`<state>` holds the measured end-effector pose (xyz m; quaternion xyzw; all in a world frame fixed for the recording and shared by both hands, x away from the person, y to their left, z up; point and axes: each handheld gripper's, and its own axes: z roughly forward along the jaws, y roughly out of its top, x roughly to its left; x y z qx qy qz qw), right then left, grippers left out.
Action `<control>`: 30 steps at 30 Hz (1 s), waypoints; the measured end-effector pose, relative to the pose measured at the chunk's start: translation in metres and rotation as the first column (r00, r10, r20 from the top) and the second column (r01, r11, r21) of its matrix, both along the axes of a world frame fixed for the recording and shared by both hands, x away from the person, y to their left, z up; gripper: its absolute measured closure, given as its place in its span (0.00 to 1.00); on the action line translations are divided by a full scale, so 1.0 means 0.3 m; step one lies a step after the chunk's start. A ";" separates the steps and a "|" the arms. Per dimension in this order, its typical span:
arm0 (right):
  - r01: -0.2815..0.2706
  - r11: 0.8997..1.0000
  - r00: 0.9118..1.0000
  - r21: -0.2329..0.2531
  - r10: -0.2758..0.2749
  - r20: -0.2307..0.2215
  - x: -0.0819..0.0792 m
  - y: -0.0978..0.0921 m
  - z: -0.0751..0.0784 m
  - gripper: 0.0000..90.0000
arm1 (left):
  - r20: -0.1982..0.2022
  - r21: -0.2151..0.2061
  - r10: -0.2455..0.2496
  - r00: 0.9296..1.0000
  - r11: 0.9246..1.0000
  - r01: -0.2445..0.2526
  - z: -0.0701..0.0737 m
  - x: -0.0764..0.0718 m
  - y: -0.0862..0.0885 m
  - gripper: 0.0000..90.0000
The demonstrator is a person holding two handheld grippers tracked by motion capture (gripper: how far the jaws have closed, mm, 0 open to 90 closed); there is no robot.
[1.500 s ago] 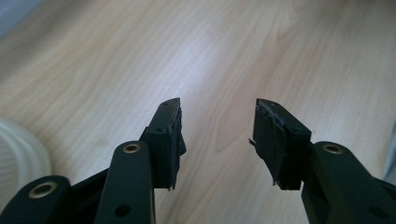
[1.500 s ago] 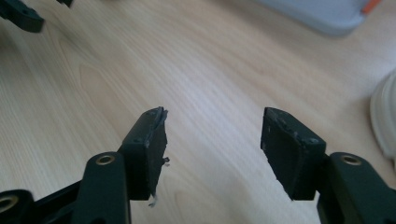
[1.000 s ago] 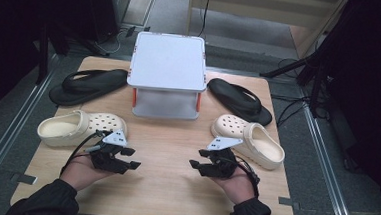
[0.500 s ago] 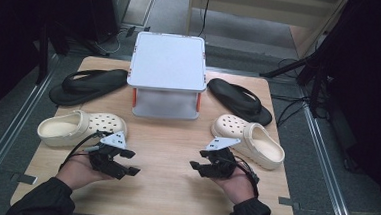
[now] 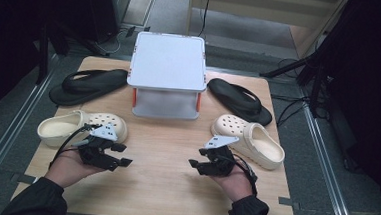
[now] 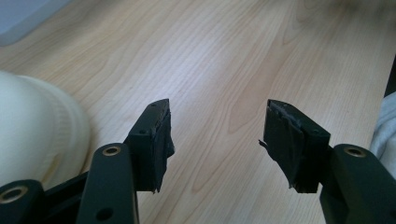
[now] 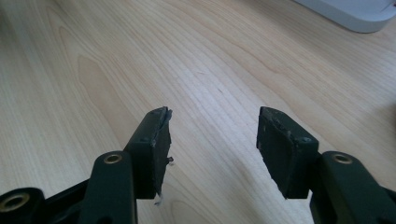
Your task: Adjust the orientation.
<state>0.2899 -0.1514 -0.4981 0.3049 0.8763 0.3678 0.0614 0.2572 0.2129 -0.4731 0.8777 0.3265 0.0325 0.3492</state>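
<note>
Wooden table [image 5: 163, 186] lies bare between left gripper [image 5: 120, 154] and right gripper [image 5: 194, 169].

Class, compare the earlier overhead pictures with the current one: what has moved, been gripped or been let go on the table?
Nothing visibly changed. The left gripper and right gripper stay open and empty above the table, beside the left cream clog and right cream clog. The black flip-flops and white rack lie as before.
</note>
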 end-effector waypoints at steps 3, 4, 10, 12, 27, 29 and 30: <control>-0.006 1.000 1.000 0.014 0.006 -0.004 0.000 0.007 0.001 0.49 | 0.006 0.009 0.025 1.000 1.000 -0.025 0.006 -0.005 0.033 0.47; -0.007 1.000 1.000 0.021 0.007 -0.005 0.001 0.009 0.002 0.49 | 0.006 0.009 0.032 0.999 0.999 -0.032 0.008 -0.006 0.042 0.47; -0.010 1.000 1.000 0.016 0.010 -0.008 0.004 0.019 0.007 0.48 | 0.017 0.012 0.071 0.997 0.997 -0.071 0.022 -0.015 0.090 0.47; -0.020 1.000 1.000 0.012 0.020 -0.008 0.006 0.028 0.007 0.48 | 0.021 0.015 0.083 0.996 0.996 -0.083 0.027 -0.018 0.106 0.47; -0.063 0.998 0.998 0.007 0.063 -0.006 0.028 0.071 0.006 0.48 | 0.040 0.014 0.195 0.980 0.981 -0.196 0.071 -0.039 0.269 0.47; -0.067 0.998 0.998 0.004 0.067 -0.013 0.031 0.080 0.006 0.48 | 0.041 0.008 0.210 0.977 0.978 -0.211 0.077 -0.045 0.293 0.47; -0.076 0.997 0.997 0.003 0.076 -0.015 0.034 0.086 0.005 0.48 | 0.045 0.001 0.228 0.973 0.974 -0.228 0.084 -0.050 0.319 0.48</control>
